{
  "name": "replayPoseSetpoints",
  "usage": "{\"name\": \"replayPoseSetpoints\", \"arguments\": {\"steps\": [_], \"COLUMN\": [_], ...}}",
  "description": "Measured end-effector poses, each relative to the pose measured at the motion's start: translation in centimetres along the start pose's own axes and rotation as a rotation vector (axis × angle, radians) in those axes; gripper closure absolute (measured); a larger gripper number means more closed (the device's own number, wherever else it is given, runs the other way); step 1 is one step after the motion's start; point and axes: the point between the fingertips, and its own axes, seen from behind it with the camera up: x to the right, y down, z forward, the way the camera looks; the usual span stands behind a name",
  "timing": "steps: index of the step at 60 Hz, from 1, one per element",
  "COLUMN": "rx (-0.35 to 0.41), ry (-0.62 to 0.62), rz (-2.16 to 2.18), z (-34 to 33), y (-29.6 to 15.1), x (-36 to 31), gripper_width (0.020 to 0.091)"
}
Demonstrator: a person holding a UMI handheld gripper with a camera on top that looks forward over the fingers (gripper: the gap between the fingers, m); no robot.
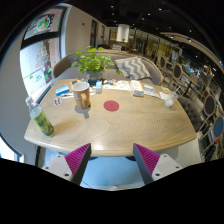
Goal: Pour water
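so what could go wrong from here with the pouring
The hand-held gripper is open and empty, well short of the table, so nothing is grasped yet. The green bottle stands near the table's edge; a clumsy approach might knock it off. The tan cup sits close to papers and a red coaster, so spilled water could wet them.

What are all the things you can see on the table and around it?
table: one, light wood, ahead of the fingers
green bottle: one, green, near left table edge
cup: one, tan-brown, middle-left of table
red coaster: one, red, right of the cup
potted plant: one, green leaves, far side of table
glass: one, clear, right side of table
papers: a few, pale, behind the coaster
gripper: one, magenta pads, fingers open, holding nothing, near table's front edge
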Motion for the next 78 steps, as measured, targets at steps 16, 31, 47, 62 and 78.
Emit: {"name": "replayPoseSetpoints", "arguments": {"steps": [16,31,47,62,78], "rx": [0.004,0.152,0.230,0.295,0.303], "ry": [-0.118,-0.250,-0.216,-0.190,-0.216], "rz": [0.022,-0.014,-0.006,-0.011,-0.005], "z": [-0.2,3.1,9.7,11.3,10.5], "y": [3.8,-0.7,-4.4,-5.9,-7.8], "x": [-15.1,-26.8,-30.9,-31.4,-31.5], "gripper_width": [0.0248,0.0242,0.0258,0.0577,0.0702]}}
